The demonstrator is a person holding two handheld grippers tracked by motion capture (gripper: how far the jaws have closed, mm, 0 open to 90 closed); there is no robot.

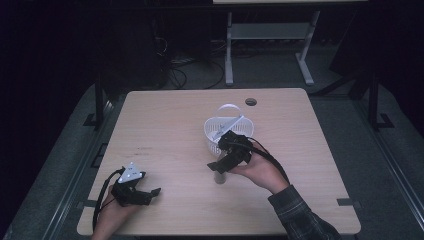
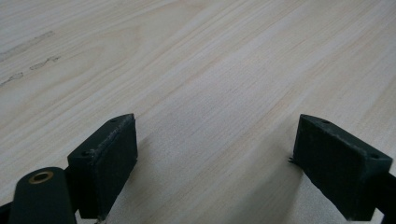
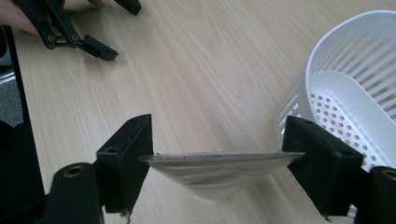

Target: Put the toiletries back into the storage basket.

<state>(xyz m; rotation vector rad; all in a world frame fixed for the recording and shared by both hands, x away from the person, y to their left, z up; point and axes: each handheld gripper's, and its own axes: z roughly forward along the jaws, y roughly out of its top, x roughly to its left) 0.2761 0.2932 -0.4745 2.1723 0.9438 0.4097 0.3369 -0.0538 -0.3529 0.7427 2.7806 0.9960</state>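
Right gripper view: right gripper (image 3: 219, 158) jaws wide but clamped on a silver pouch (image 3: 219, 170), pads pressing both side edges. Pouch's sealed top edge runs straight jaw to jaw, body hanging down toward the table (image 3: 196, 70). White basket (image 3: 355, 60) just beside. Farther off, left gripper (image 2: 215, 154) jaws apart, nothing between.

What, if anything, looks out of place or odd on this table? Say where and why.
Little stands out. The white basket stands upright on the table. A thin silvery pouch spans the right claw edge to edge, bowed downward. Faint scuff marks show on the wood near the left claw.
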